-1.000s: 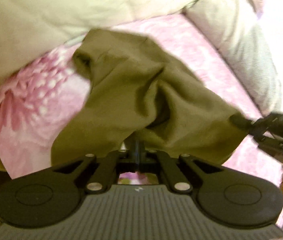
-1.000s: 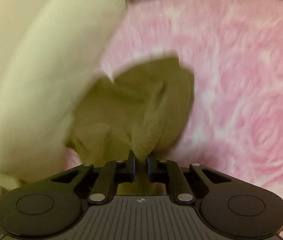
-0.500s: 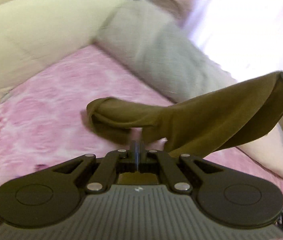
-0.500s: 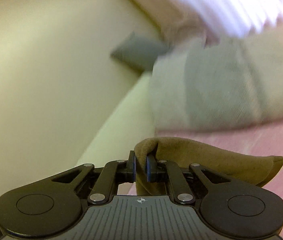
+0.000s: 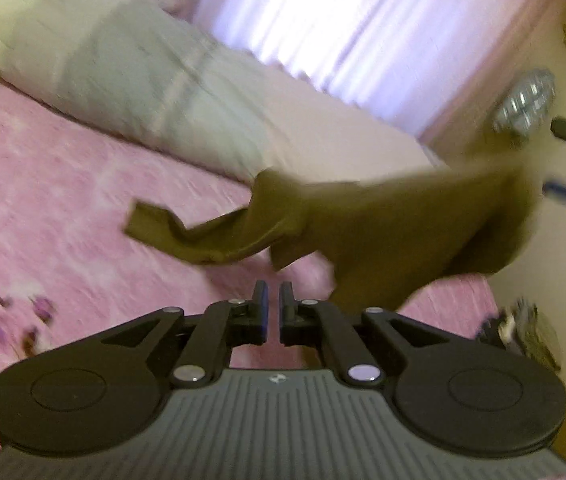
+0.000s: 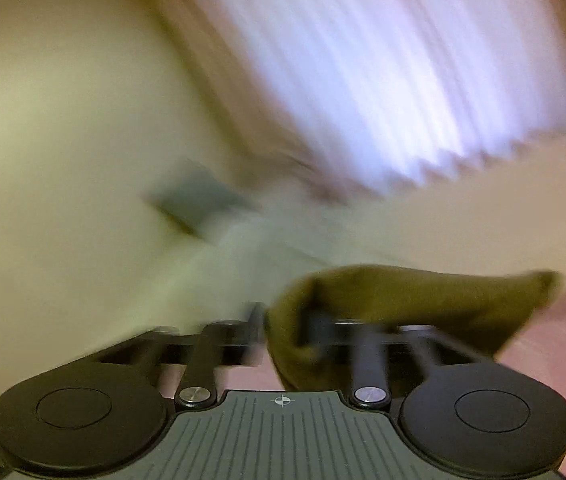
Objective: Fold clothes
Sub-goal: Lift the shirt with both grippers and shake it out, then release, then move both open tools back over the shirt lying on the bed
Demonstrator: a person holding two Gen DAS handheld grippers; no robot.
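- change noted: half a second ago the olive-brown garment point(image 5: 403, 224) was pinched at both ends and stretched between the two tools. now the grip is being given up on both sides.
- right gripper point(image 6: 287, 316): its jaws have just been opening and are seen wide, heavily blurred. a fold of the garment point(image 6: 423, 292) is still between them, draped over the right-hand finger, but is not pressed by the pads.
- left gripper point(image 5: 274, 300): jaws narrow, a small gap visible, nothing between them. the cloth that was clamped there is now seen ahead and to the right of the fingertips, apart from them.
- meaning for the task, as judged: the garment is being cast or dropped onto the pink floral bedspread point(image 5: 63, 200), probably to be laid out. no fold is seen completed, so the task is judged early.
- where it is: airborne or only just landing, ahead of the left gripper, between it and the grey pillow point(image 5: 143, 80). contact with the bedspread cannot be told through the blur.
- long axis: from upper right, near the right gripper, slanting down to the left. a narrow, twisted end points left. the wide, flat part is at the right.
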